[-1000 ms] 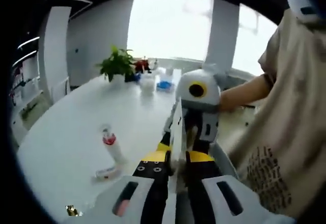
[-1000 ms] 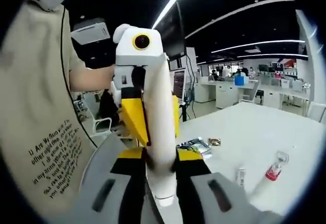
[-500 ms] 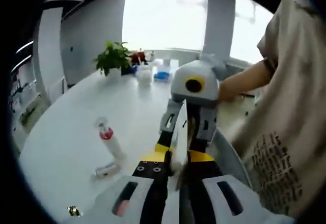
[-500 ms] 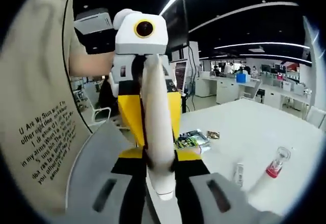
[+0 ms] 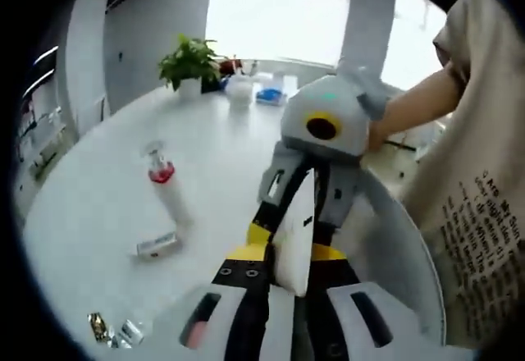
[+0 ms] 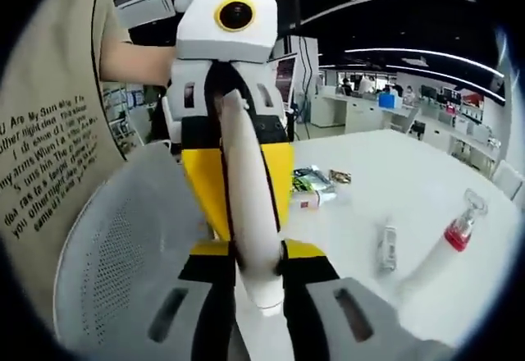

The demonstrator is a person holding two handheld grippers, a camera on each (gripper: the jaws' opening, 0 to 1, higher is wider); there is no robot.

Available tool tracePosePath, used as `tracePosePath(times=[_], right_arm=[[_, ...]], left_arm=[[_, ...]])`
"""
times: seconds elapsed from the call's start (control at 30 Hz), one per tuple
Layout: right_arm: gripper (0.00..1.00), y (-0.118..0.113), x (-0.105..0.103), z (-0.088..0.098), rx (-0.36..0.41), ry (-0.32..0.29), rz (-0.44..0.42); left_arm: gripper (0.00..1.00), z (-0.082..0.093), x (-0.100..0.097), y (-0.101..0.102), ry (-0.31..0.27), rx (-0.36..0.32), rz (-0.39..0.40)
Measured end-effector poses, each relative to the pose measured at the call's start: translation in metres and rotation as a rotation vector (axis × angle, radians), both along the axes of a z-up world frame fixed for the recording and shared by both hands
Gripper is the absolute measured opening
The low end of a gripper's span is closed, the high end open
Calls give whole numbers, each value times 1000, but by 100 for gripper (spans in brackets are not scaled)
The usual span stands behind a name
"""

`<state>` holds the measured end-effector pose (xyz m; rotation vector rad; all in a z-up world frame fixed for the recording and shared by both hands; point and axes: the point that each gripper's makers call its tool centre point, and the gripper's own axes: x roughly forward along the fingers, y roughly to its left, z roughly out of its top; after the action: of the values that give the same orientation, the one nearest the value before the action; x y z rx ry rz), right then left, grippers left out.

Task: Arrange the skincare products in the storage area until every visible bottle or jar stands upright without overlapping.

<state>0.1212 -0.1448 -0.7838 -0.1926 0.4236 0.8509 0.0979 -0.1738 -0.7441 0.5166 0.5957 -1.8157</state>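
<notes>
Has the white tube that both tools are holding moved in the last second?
Cannot tell. The white tube sits clamped between both tools as before, and the table and background shift as a whole, so the cameras moved.

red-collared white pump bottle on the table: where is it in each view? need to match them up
Left gripper view: the white pump bottle with a red collar stands left of centre on the white table.
Right gripper view: lower right.
Shared landmark: the small white tube lying beside it.
</notes>
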Motion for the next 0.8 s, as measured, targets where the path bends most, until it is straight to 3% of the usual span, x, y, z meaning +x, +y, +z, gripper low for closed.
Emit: tracePosePath(times=[0.33, 0.53, 0.8], right_arm=[[20, -1, 3, -30, -25, 47, -11], [21, -4, 4, -32, -12, 55, -9], [23, -5, 4, -34, -29, 60, -22]], left_arm=[[10, -29, 5, -1, 22, 56, 11], [10, -30, 8, -5, 49, 45, 22], [10, -31, 7, -8, 20, 26, 5]])
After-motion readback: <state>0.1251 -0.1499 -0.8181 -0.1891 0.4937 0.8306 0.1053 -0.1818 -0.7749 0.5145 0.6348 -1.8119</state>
